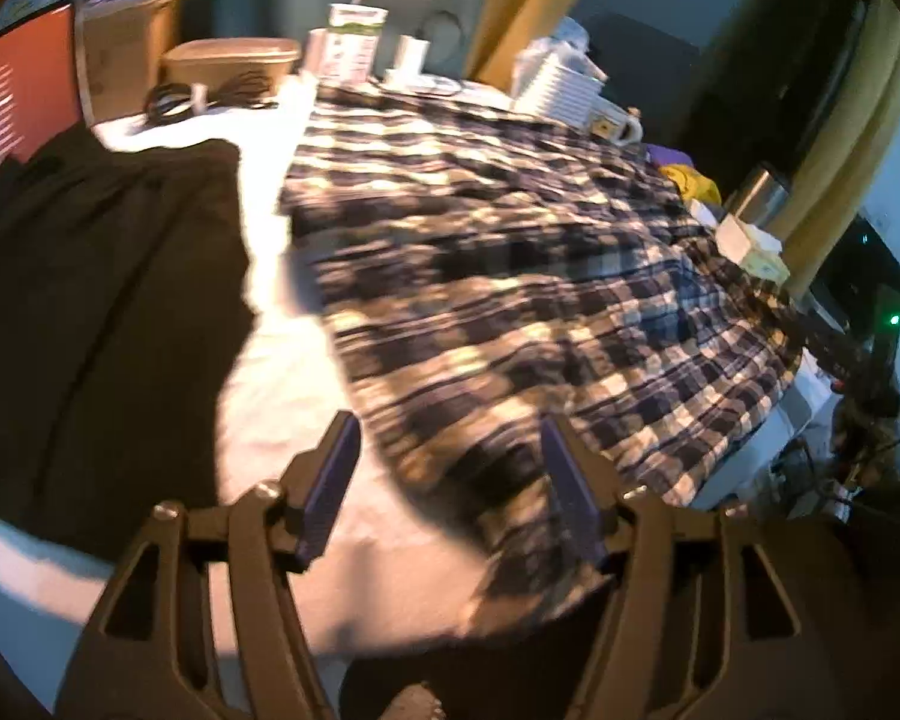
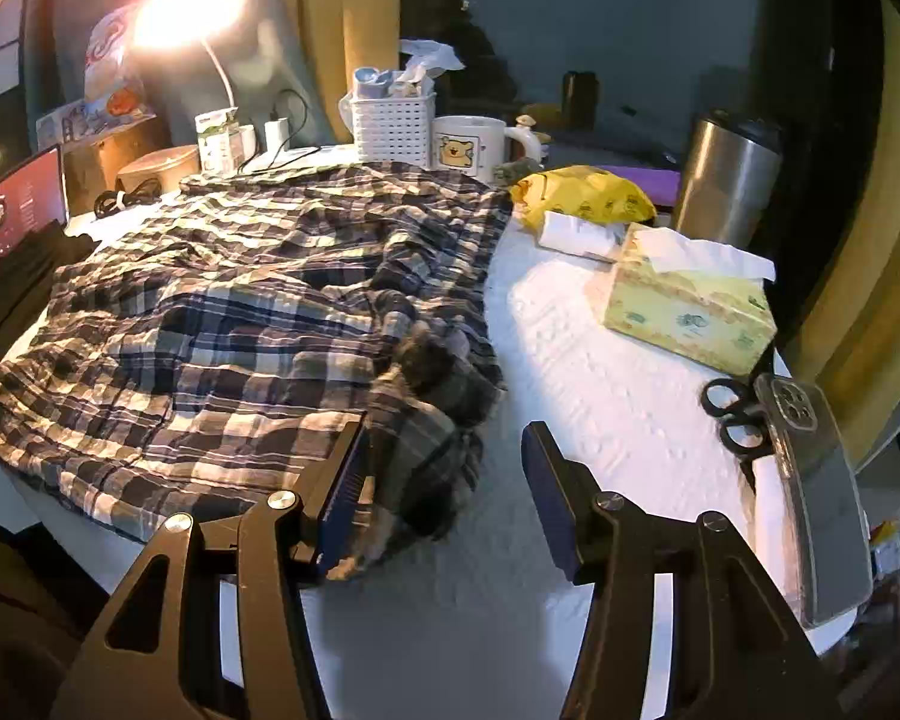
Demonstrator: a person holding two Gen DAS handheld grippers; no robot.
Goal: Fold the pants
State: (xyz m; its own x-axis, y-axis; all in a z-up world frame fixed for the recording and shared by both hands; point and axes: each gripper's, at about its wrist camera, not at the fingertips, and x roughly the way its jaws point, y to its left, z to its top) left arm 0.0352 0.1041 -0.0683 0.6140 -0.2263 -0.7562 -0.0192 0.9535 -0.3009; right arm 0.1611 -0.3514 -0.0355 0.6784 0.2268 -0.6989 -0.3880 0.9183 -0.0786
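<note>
The plaid pants (image 1: 510,276) lie spread and rumpled on a white-covered table (image 1: 282,396); they also show in the right wrist view (image 2: 240,324). My left gripper (image 1: 444,468) is open and empty, low over the near edge of the pants, its view blurred. My right gripper (image 2: 444,468) is open and empty at the pants' bunched near right corner (image 2: 426,414), with its left finger (image 2: 342,492) over the cloth.
A tissue box (image 2: 690,306), scissors (image 2: 732,414) and a phone (image 2: 816,492) lie at the right. A steel tumbler (image 2: 726,174), yellow bag (image 2: 582,195), mug (image 2: 468,141) and white basket (image 2: 393,120) stand behind. A laptop (image 2: 21,204) and dark cloth (image 1: 90,312) are at the left.
</note>
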